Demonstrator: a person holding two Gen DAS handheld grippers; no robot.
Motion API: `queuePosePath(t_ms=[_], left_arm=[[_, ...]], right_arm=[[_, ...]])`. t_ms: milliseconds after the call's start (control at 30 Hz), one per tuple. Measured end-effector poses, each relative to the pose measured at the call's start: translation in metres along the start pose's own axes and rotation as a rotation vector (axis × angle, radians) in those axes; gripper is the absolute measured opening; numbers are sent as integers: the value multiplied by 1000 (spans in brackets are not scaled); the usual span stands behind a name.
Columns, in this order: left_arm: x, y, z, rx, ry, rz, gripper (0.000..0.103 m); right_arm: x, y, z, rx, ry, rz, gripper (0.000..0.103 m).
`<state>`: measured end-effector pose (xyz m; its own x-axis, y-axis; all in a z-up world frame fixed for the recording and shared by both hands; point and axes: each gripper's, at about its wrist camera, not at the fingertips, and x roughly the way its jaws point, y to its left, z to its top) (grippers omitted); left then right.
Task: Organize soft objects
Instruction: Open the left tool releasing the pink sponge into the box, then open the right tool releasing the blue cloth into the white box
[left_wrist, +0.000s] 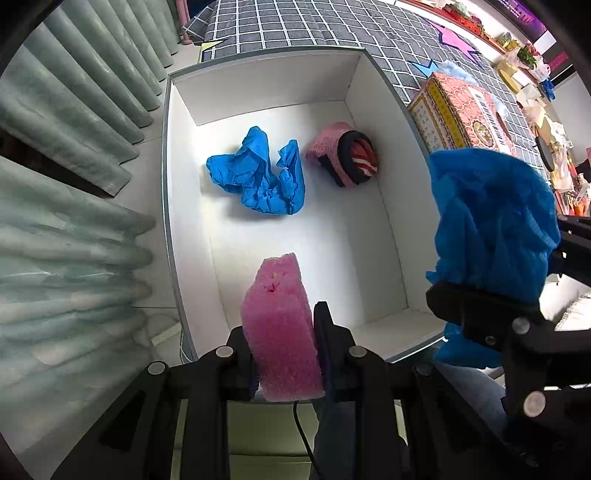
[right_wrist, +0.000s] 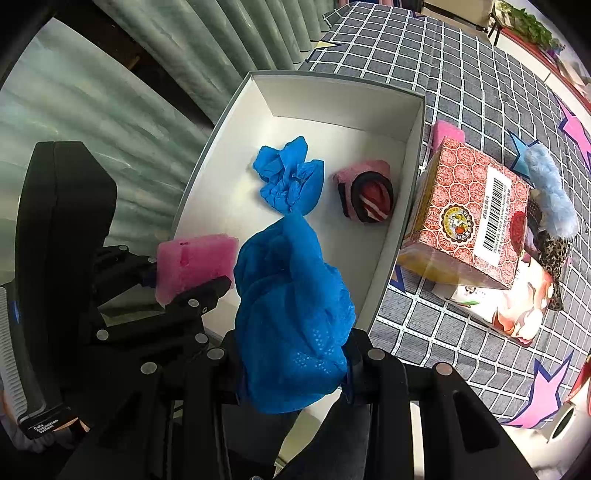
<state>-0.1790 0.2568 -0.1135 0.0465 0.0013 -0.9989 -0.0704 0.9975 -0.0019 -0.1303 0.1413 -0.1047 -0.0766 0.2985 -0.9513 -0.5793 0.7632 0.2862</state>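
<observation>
A: Biggest first, what's ahead of the fingers?

B: The white box (left_wrist: 373, 236), open-topped on the checked cloth (right_wrist: 461, 74); its long axis runs away from both grippers.

A: And inside it?

B: A crumpled blue cover (left_wrist: 258, 177) beyond the left gripper (left_wrist: 284, 354), and beside that a pink rolled sock (left_wrist: 343, 155) lying on its side.

A: What's held?

B: The right gripper (right_wrist: 291, 369) has its fingers closed on a blue bundle (right_wrist: 291, 314), which stands up toward the box; the left fingers pinch a pink sponge (left_wrist: 280, 332), long axis pointing forward over the box's near end.
</observation>
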Motion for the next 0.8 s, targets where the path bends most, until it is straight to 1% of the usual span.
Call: queuePosePath(t_ms=[533,600,633,700,733,767,800], left_arm=[[6,3,2,-10,13,9,28],[7,3,2,-13,18,13,35],[8,4,1,-18,22,17,38],[8,5,1,-25,26,22,59],[9,5,1,-22,31,27,64],[9,5,0,-19,34,31,75],[9,5,0,-19,35,32,83]], right_arm=[[5,-2,1,-3,6,4,37],[5,-1,1,-7,7,4,38],[6,-1,1,-9,7,0,42],[5,-2,2,-5,4,-6,46],[5,-3,2,0,3,-2,51],[5,-4,2,3,2,-5,56],[5,-5,2,9,-1,-11,71]])
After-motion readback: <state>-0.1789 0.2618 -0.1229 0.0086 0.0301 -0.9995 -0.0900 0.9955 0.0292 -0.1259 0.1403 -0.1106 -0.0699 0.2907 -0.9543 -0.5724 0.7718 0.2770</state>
